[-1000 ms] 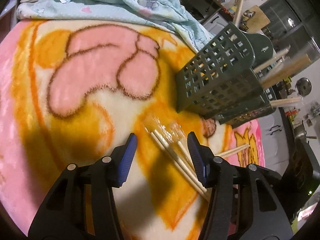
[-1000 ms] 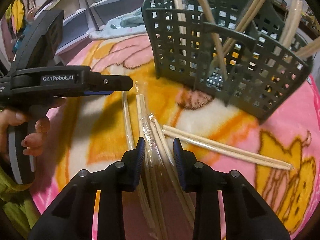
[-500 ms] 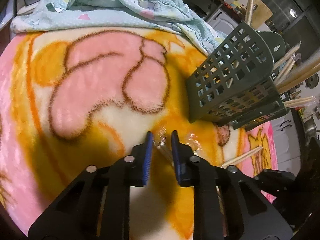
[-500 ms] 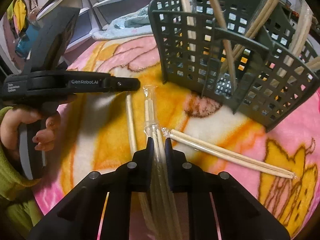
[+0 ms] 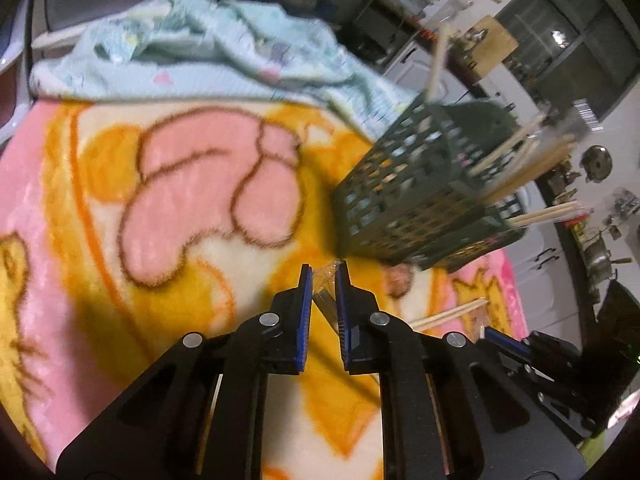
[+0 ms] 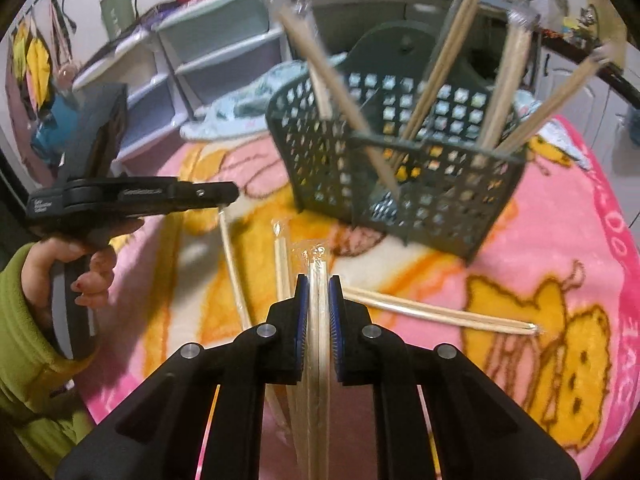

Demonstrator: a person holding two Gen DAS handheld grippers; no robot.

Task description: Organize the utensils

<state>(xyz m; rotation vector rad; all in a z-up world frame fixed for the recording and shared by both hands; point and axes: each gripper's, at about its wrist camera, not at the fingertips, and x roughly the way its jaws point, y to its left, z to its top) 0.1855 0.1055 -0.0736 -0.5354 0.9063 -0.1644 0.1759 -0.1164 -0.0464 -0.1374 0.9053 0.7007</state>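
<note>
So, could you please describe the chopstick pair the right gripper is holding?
Start at the dark green basket on the pink blanket. Just in front lies a clear-wrapped chopstick pair, clamped in the right gripper jaws. Unlike the loose pair beside it, it points at the basket.

Nothing reads clearly: the left gripper [image 6: 224,194] bears blurred white lettering, and the blanket [image 6: 608,240] shows illegible pink letters.

— What is covering the surface?
— A pink and orange cartoon blanket [image 6: 560,216] is lying spread out.
— And what is sitting on it?
— A dark green lattice basket [image 6: 420,184] is standing upright, wrapped chopsticks [image 6: 440,314] are lying just beside it, and a crumpled pale blue cloth [image 5: 224,52] is resting along the far edge.
</note>
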